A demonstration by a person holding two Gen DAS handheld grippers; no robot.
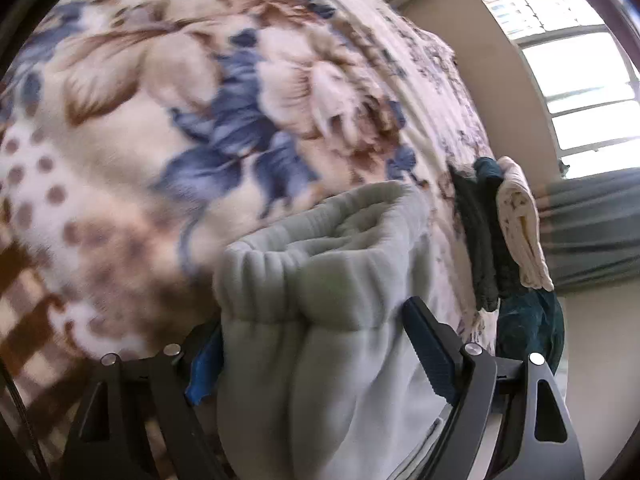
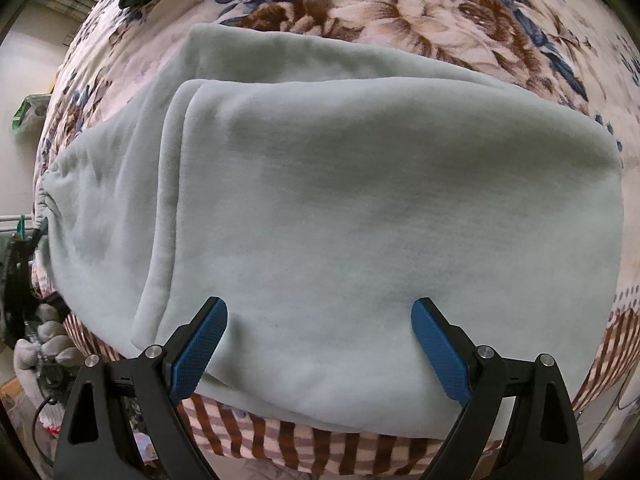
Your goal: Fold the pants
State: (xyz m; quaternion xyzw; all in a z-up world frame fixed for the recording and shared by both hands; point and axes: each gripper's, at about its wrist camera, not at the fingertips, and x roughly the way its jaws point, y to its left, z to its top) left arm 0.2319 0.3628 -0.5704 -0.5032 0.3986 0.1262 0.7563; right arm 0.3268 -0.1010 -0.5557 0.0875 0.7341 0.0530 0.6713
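Observation:
The pants [image 2: 360,184] are pale grey-green fleece, folded over on a floral blanket [image 2: 440,12]. In the left wrist view the elastic waistband end [image 1: 320,280] bunches up between my left gripper's fingers. My left gripper [image 1: 320,344] stands wide open around that bunch; the left pad is partly hidden by cloth. My right gripper [image 2: 320,344] is open just over the near edge of the folded pants, both blue pads [image 2: 200,352] in view, holding nothing.
A stack of folded dark green and cream clothes [image 1: 504,232] sits at the bed's far edge. A window [image 1: 580,80] and wall lie beyond. The blanket's striped border [image 2: 320,440] hangs over the near bed edge. Clutter [image 2: 44,344] lies on the floor at left.

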